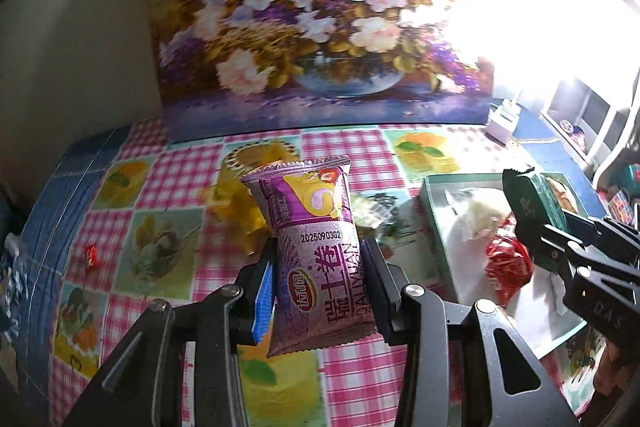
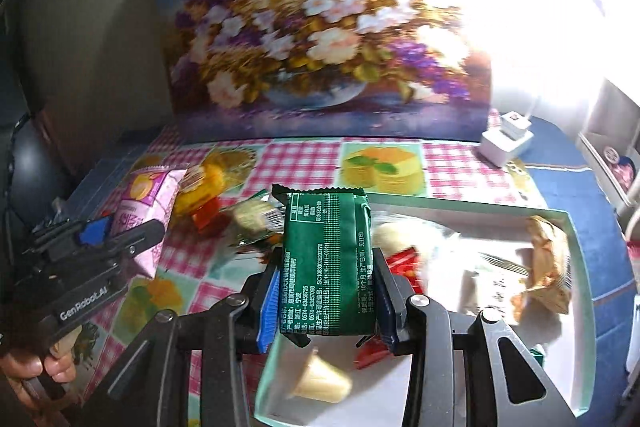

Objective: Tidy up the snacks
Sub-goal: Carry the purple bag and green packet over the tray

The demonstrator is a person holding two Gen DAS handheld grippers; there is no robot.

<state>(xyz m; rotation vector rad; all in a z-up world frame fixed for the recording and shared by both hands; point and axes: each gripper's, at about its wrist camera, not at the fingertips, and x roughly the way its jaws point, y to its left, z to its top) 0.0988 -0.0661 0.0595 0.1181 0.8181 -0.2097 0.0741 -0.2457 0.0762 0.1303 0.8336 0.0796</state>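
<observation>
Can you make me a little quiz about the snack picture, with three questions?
1. True or false: the left gripper holds a purple snack pack.
2. What colour is the pack in the right gripper? A red, B green, C yellow.
3. Fill in: the right gripper's pack hangs over the pale green ____ that already has snacks inside.

Key: 1 true. 2 B. 3 box.
</observation>
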